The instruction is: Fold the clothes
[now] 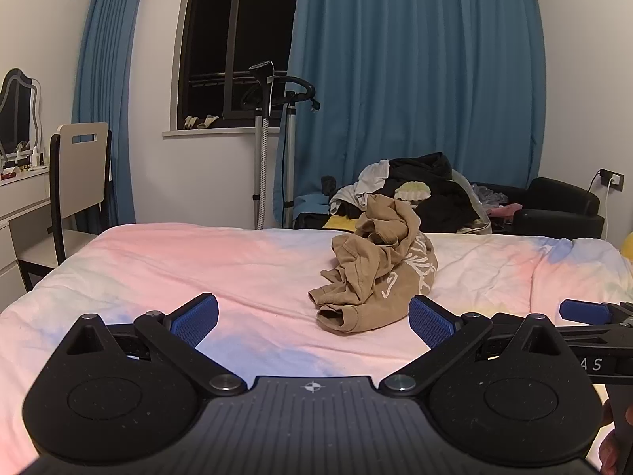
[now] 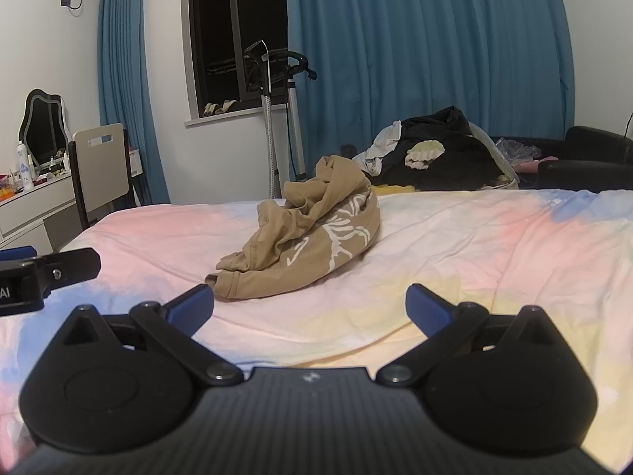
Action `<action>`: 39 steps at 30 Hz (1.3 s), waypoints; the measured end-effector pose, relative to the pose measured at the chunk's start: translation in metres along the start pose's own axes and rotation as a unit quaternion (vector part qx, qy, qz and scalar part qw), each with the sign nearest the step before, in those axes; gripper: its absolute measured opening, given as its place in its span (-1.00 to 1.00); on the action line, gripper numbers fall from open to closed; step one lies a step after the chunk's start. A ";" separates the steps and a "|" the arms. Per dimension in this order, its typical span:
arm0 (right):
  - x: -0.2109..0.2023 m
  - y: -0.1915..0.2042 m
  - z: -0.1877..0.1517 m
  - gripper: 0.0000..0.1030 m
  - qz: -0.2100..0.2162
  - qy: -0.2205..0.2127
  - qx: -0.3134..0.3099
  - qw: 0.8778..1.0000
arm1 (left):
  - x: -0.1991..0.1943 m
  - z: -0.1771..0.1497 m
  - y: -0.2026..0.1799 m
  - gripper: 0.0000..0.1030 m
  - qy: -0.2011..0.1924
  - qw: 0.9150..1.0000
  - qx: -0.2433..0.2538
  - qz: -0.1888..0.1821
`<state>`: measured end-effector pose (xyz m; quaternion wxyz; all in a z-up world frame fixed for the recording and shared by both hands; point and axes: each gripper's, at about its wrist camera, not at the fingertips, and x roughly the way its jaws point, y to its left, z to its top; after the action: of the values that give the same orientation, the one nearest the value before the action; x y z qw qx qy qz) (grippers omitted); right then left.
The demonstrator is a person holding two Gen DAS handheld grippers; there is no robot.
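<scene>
Two grippers hover low over a bed [image 1: 158, 261] with a pink, blue and yellow sheet. The left gripper [image 1: 313, 318] has its blue-padded fingers spread wide, gripping nothing; the right gripper [image 2: 309, 306] is likewise spread and empty. A crumpled tan shirt [image 1: 376, 273] with a white print lies heaped on the sheet ahead of both, touching neither. Behind the bed: a pile of dark clothes [image 1: 431, 194], blue curtains [image 1: 415, 79], a dark window [image 1: 237, 39].

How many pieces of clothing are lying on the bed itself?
1: a crumpled tan shirt with a white print, near the middle of the bed. The heap of dark clothes lies beyond the far edge; more may be hidden there.
</scene>
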<state>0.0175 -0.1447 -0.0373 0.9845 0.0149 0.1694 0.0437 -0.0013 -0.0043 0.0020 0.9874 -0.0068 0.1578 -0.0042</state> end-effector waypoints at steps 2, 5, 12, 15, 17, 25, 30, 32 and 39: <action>-0.001 0.001 0.000 1.00 0.000 0.000 -0.002 1.000 | 0.000 0.000 0.000 1.00 0.000 1.000 0.001 0.000; -0.002 0.001 0.001 1.00 0.000 0.000 -0.003 1.000 | 0.000 -0.001 -0.001 1.00 0.001 1.000 0.002 0.000; -0.003 0.000 0.003 1.00 -0.002 0.001 0.001 1.000 | 0.001 0.000 0.000 1.00 -0.001 1.000 0.001 0.004; -0.003 0.000 0.003 1.00 -0.002 0.001 0.002 1.000 | 0.002 0.000 0.001 1.00 0.001 1.000 -0.003 0.003; -0.003 0.000 0.004 1.00 -0.003 0.001 0.003 1.000 | 0.002 0.000 0.001 1.00 0.002 1.000 -0.004 0.002; -0.004 -0.002 0.006 1.00 -0.003 0.002 0.006 1.000 | 0.002 0.000 0.001 1.00 -0.001 1.000 -0.006 -0.003; -0.005 -0.003 0.007 1.00 -0.003 0.000 0.007 1.000 | 0.002 0.000 0.002 1.00 0.001 1.000 -0.010 -0.006; -0.004 -0.003 0.007 1.00 -0.003 0.000 0.008 1.000 | 0.002 0.000 0.002 1.00 0.001 1.000 -0.010 -0.011; -0.004 -0.005 0.010 1.00 -0.001 -0.001 0.012 1.000 | 0.005 -0.002 0.001 0.99 0.007 1.000 -0.003 -0.027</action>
<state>0.0172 -0.1507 -0.0267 0.9845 0.0269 0.1686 0.0401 0.0028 -0.0032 -0.0018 0.9859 -0.0140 0.1641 -0.0303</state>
